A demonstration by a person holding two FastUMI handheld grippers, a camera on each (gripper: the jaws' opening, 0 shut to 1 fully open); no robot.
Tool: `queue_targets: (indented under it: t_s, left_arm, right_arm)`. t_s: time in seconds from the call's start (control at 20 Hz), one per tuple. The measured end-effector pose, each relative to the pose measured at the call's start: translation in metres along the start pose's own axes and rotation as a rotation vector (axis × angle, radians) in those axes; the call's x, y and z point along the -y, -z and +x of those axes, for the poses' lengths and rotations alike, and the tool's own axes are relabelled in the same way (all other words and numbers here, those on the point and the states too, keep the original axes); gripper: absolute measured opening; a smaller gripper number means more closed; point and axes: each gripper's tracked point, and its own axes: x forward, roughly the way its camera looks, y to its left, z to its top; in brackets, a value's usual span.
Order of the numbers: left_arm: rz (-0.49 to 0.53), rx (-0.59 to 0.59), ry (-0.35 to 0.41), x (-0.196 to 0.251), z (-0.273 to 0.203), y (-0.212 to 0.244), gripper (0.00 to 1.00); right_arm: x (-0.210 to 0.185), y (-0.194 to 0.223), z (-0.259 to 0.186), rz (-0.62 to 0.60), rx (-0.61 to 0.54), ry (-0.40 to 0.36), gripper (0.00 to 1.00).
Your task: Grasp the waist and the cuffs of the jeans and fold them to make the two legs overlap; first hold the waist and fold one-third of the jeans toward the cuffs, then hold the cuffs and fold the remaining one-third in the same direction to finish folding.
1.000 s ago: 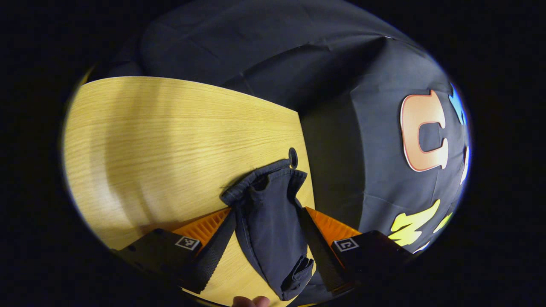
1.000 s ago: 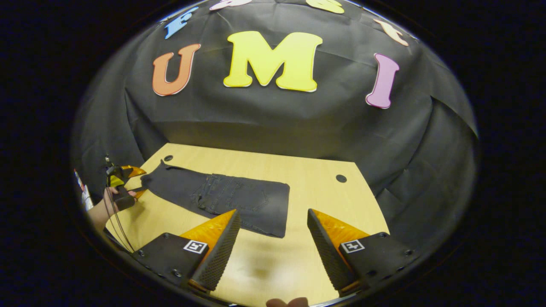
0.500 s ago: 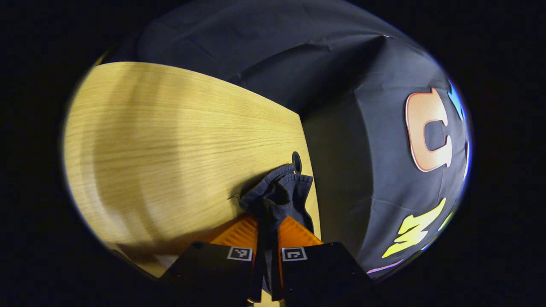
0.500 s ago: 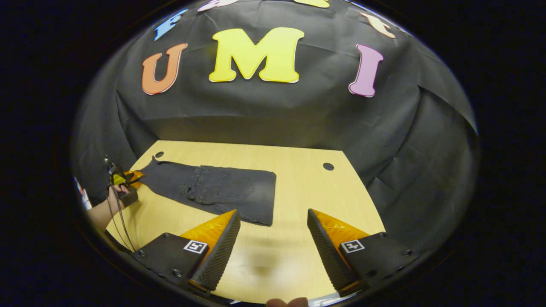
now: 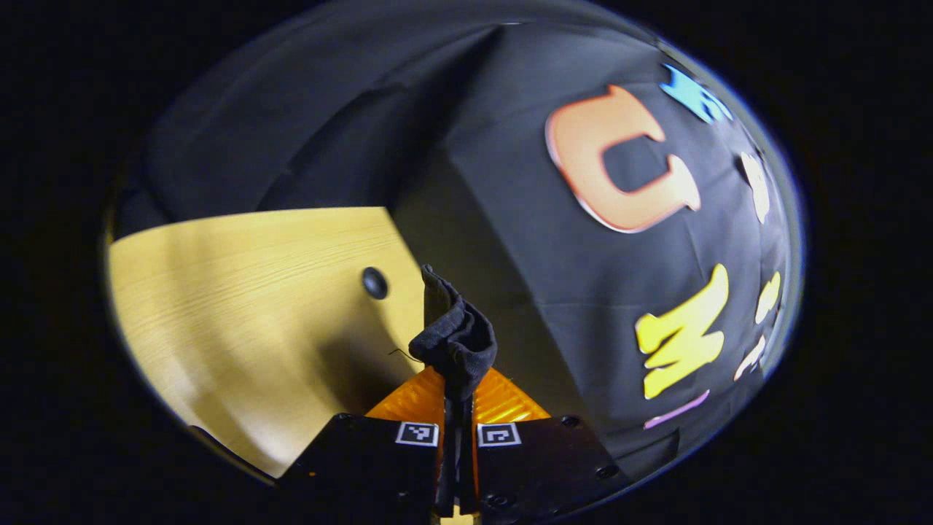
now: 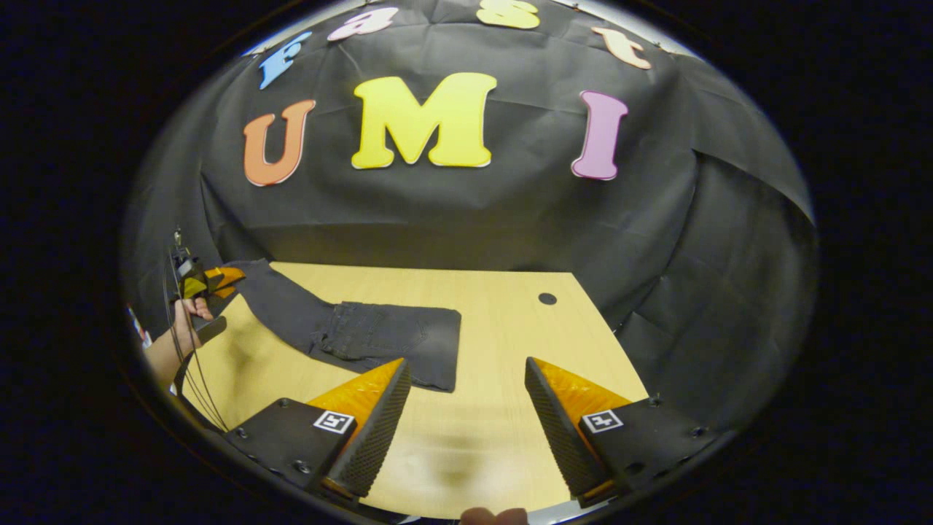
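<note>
At the table's far corner, the cuffs [image 5: 453, 339] of the dark jeans [image 6: 379, 337] are being pinched and raised off the wooden table [image 6: 496, 328] by the left gripper [image 5: 458, 408], whose fingers are being pressed together on the bunched hem. From the right gripper view, that gripper [image 6: 211, 281] is being held by a hand [image 6: 188, 313] at the table's left end, with the leg section being lifted in a slope while the waist end is left flat near the middle. A slip is judged possible: little cloth is being gripped, and the hem could be pulled free by the weight of the denim. The already folded waist section could also be dragged out of line if the cuffs are being swung too low. The right gripper [image 6: 466, 415] is being kept wide apart over bare table, nothing being grasped or touched.
</note>
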Motion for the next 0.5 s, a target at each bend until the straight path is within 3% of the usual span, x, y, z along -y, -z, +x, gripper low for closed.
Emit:
queue_targets:
  t_s: [0.2, 0.5]
  left_arm:
    - [0.190, -0.017, 0.073, 0.091, 0.000, 0.037, 0.06]
    - [0.484, -0.118, 0.181, 0.185, 0.002, 0.168, 0.06]
  right_arm:
    - [0.017, 0.004, -0.013, 0.061, 0.027, 0.041, 0.96]
    - [0.056, 0.014, -0.039, 0.143, 0.055, 0.158, 0.97]
